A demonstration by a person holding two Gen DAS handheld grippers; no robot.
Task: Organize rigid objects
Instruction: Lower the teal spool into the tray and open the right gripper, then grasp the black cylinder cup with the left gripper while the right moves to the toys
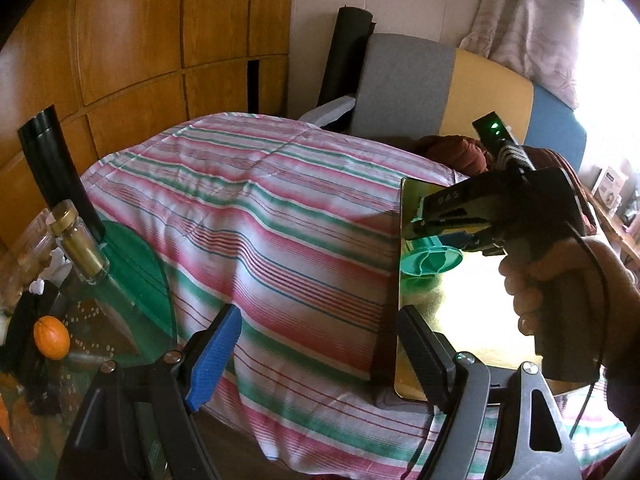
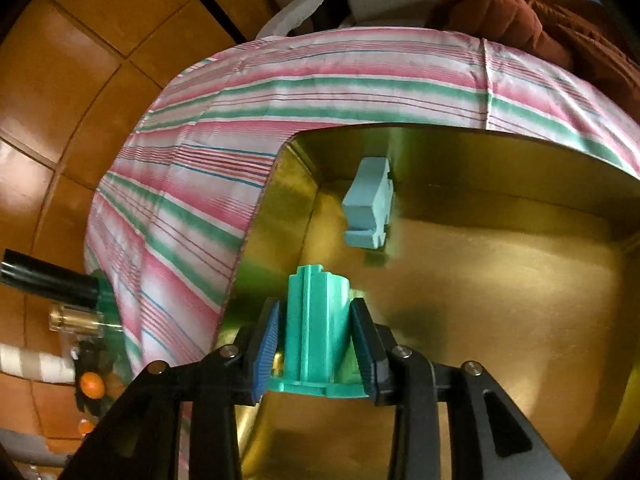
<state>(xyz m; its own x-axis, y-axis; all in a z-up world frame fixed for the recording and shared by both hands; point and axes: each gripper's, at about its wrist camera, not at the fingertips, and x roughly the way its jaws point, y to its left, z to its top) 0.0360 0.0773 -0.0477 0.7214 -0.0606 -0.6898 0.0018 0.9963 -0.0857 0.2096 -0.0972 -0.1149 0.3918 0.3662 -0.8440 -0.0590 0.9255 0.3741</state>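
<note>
A teal plastic piece (image 2: pixel 316 320), with a ribbed stem and a round flange (image 1: pixel 432 262), sits between the fingers of my right gripper (image 2: pixel 316 304) over the near left part of a gold box (image 2: pixel 520 280). The pads stand a sliver off the stem's sides, so the jaws read as open. A light blue block (image 2: pixel 370 204) leans against the box's far wall. In the left wrist view the right gripper (image 1: pixel 416 224) hangs over the gold box (image 1: pixel 460 320), held by a hand (image 1: pixel 532 280). My left gripper (image 1: pixel 318 312) is open and empty above the striped cloth (image 1: pixel 280 220).
A glass side table (image 1: pixel 136 272) at the left carries a black cylinder (image 1: pixel 56 172), a gold-capped jar (image 1: pixel 80 248) and an orange (image 1: pixel 51 337). A grey, yellow and blue chair (image 1: pixel 404 84) and a brown jacket (image 2: pixel 520 20) lie beyond the cloth. Wooden panels (image 1: pixel 140 32) form the back wall.
</note>
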